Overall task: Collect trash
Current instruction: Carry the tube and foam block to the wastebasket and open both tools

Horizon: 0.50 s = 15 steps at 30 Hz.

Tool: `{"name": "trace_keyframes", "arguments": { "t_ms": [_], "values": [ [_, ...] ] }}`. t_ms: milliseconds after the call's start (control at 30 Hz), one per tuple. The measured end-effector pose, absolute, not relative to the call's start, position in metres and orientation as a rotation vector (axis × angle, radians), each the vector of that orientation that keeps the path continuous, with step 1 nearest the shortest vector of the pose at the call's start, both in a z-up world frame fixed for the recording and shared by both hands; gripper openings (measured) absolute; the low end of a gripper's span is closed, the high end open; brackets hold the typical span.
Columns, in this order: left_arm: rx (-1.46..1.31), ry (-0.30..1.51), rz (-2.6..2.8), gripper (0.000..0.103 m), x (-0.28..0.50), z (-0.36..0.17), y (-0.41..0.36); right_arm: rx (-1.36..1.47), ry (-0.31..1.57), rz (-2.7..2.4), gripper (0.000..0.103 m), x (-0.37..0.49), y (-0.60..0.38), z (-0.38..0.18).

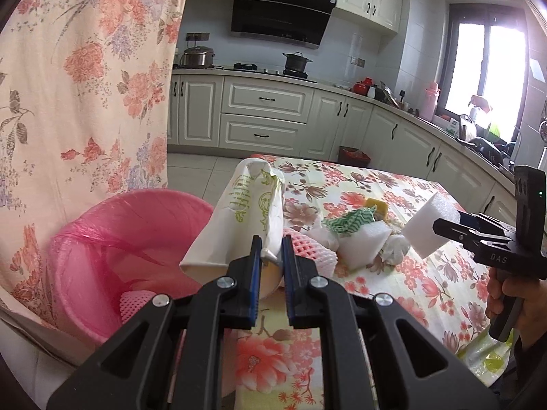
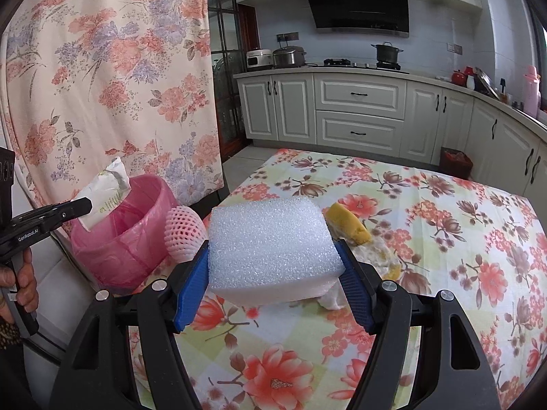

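My left gripper (image 1: pixel 271 249) is shut on a crumpled white paper bag with green print (image 1: pixel 244 218), held up just right of the pink bin (image 1: pixel 112 239). From the right wrist view that bag (image 2: pixel 106 193) hangs over the bin's (image 2: pixel 123 235) near rim. My right gripper (image 2: pixel 273 249) is shut on a white foam block (image 2: pixel 271 253), raised above the flowered tablecloth (image 2: pixel 427 239). The left wrist view shows that block (image 1: pixel 425 223) at the right gripper's tip. On the cloth lie a pink foam fruit net (image 2: pixel 183 235), a second white foam piece (image 1: pixel 360 242), a green-white rag (image 1: pixel 348 220), a yellow sponge (image 2: pixel 348 225) and crumpled white tissue (image 1: pixel 395 249).
A flowered curtain (image 1: pixel 85 85) hangs right behind the bin. The bin is lined with a pink bag and holds a pink net piece (image 1: pixel 135 304). Kitchen cabinets (image 2: pixel 359 112) and a small dark bin (image 2: pixel 456 162) stand beyond the table. A hand (image 1: pixel 506 294) grips the right gripper's handle.
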<state>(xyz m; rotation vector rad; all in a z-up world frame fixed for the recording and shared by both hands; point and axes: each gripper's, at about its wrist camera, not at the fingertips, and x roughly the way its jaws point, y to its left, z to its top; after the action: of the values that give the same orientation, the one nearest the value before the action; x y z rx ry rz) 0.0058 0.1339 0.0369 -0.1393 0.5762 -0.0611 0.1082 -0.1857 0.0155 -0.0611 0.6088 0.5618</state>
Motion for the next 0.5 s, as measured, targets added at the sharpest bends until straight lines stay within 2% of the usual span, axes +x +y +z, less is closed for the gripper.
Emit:
{"name": "trace_keyframes", "arguments": {
  "t_ms": [500],
  "values": [
    [-0.218, 0.55, 0.097, 0.012, -0.006, 0.044, 0.205, -0.129, 0.586, 0.727, 0.067, 0.118, -0.082, 0.039]
  ]
}}
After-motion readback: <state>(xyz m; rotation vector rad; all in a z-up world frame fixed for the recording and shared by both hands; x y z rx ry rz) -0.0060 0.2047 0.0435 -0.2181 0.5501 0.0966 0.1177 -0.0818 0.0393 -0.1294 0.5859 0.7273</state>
